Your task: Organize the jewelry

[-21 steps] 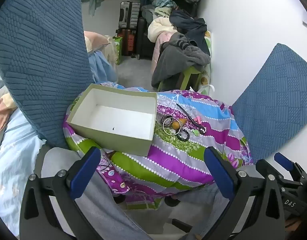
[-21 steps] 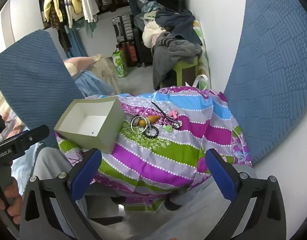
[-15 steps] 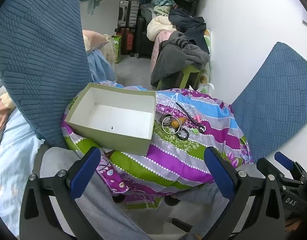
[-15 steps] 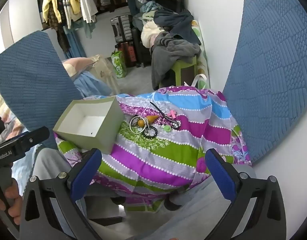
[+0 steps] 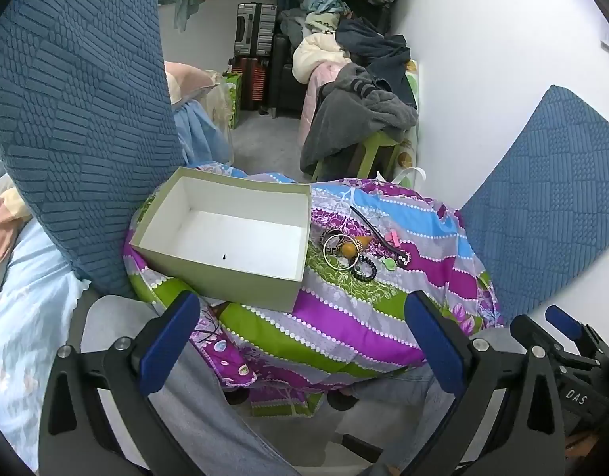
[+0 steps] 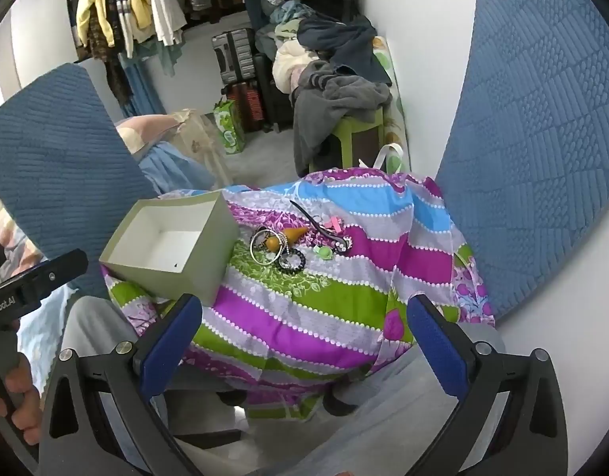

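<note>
Centrally, a small heap of jewelry (image 5: 354, 252) lies on a glossy striped cloth (image 5: 344, 317) of purple, green, blue and grey bands edged with white dotted lines. The heap comprises thin metal bangles (image 5: 336, 252), round and overlapping; an orange cone-shaped piece (image 5: 354, 246) lying across them; a black beaded ring (image 5: 364, 271) touching their near side; a long thin black strand (image 5: 378, 232) curving away toward the wall; a small pink piece (image 5: 392, 237) and a small green piece (image 5: 388, 263) beside that strand. Just left of the heap stands an open rectangular cardboard box (image 5: 209, 273), olive-green outside and plain white inside, holding only a tiny dark speck. The cloth drapes over a rounded support, with grey trouser legs (image 6: 94, 329) below it. Quilted blue panels (image 5: 78, 91) flank the scene, their stitched blocks ribbed and pebbled. Behind stand a green stool (image 5: 368, 150) piled with dark clothes, and ribbed suitcases (image 5: 253, 27). The left gripper (image 5: 302, 341) and the right gripper (image 6: 304, 341) both hover short of the cloth, blue-padded fingers spread wide, nothing between them.
</note>
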Demonstrator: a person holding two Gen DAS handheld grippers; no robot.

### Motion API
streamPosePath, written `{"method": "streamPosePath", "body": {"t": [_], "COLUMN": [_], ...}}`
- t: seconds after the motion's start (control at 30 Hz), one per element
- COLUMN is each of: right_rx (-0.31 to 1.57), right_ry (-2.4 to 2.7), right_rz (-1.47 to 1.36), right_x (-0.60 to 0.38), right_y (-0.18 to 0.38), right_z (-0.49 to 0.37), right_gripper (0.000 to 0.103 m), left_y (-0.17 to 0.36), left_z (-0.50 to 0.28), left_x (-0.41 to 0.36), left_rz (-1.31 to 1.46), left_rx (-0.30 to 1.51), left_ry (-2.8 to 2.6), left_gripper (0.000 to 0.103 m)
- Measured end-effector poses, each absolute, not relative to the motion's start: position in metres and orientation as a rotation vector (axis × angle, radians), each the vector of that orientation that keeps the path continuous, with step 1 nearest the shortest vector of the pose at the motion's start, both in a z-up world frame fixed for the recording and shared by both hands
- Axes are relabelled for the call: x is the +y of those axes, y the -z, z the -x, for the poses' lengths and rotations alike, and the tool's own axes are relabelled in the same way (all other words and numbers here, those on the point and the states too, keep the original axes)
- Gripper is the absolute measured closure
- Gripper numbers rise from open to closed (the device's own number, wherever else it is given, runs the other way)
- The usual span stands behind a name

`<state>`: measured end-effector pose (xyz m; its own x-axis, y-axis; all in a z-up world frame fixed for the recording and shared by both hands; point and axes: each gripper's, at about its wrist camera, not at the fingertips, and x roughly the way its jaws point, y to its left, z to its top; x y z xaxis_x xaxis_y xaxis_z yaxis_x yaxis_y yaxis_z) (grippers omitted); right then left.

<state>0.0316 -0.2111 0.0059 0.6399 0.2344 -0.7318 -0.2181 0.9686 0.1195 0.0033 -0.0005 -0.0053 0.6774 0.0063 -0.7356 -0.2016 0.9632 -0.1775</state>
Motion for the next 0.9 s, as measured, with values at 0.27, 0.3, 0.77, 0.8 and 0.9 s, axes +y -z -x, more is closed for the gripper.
{"method": "streamPosePath", "body": {"t": [0.27,0.3,0.77,0.8,0.9], "right_rx": [0.831,0.829,0.821,0.818,0.815], "right_ry": [-0.237,-0.236,-0.226,-0.225,-0.226], "right_rz": [-0.021,-0.019,-0.020,-0.022,-0.028], "right_x": [-0.212,-0.211,-0.212,-0.213,-0.214], "right_y": [-0.008,-0.009,-0.009,-0.009,-0.009], "right_z": [-0.030,-0.030,-0.029,-0.029,-0.029], "right_gripper": [0.000,0.000,0.000,0.000,0.000], "left_y": [-0.002,-0.002,-0.004,-0.003,-0.001], "left_z": [-0.005,-0.004,-0.003,-0.004,-0.006], "left_x": [0.003,0.002,0.004,0.004,0.004], "left_rz": [0.254,0.253,0.232,0.232,0.236], "left_rx": [0.818,0.816,0.817,0.819,0.826], "left_ry": [-0.116,-0.115,-0.124,-0.123,-0.118], "left_gripper": [0.001,0.001,0.001,0.001,0.001]}}
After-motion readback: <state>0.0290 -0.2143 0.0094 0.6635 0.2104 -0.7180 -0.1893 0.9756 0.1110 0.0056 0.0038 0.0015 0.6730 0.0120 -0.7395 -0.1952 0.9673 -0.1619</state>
